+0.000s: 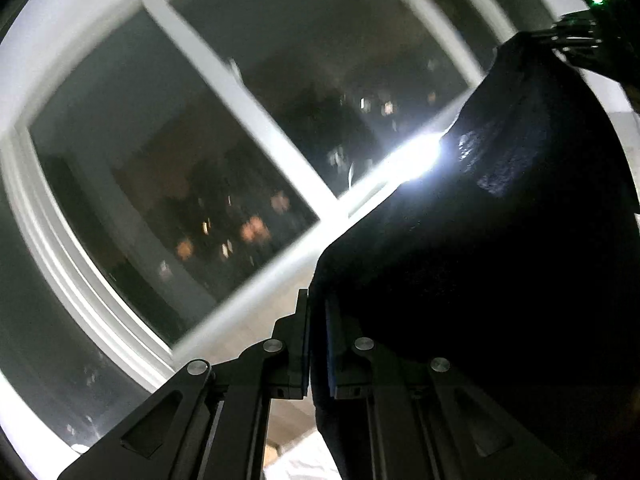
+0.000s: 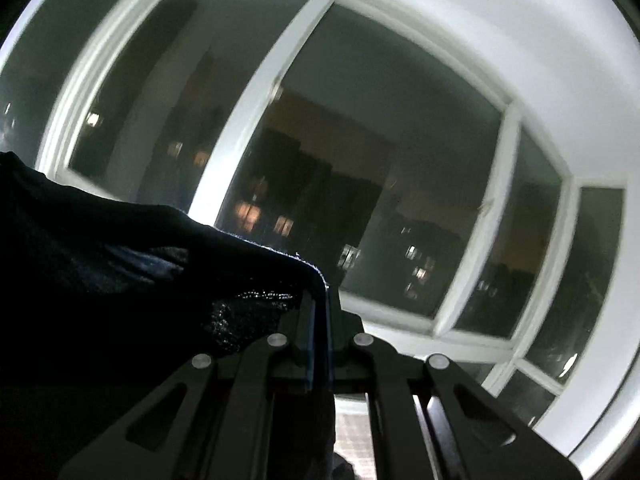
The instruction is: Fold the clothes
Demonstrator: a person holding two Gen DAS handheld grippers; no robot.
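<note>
You have the dark garment [image 1: 500, 220] held up in the air in front of the window [image 1: 168, 184], stretched between your two grippers. In the left wrist view its cloth runs from your left gripper [image 1: 318, 344] up and to the right, where the right gripper [image 1: 576, 36] pinches its far corner near the top edge. Your left gripper is closed on the garment's edge, the cloth caught between the blue pads [image 1: 330, 344]. In the right wrist view your right gripper [image 2: 320, 344] is likewise pressed together on the garment [image 2: 120, 264], which drapes away to the left and hangs below the fingers. Behind it the white-framed window [image 2: 256, 92] shows dark sky and lit buildings [image 2: 248, 216]. A bright glare [image 1: 412, 156] sits on the window frame beside the cloth.
</note>
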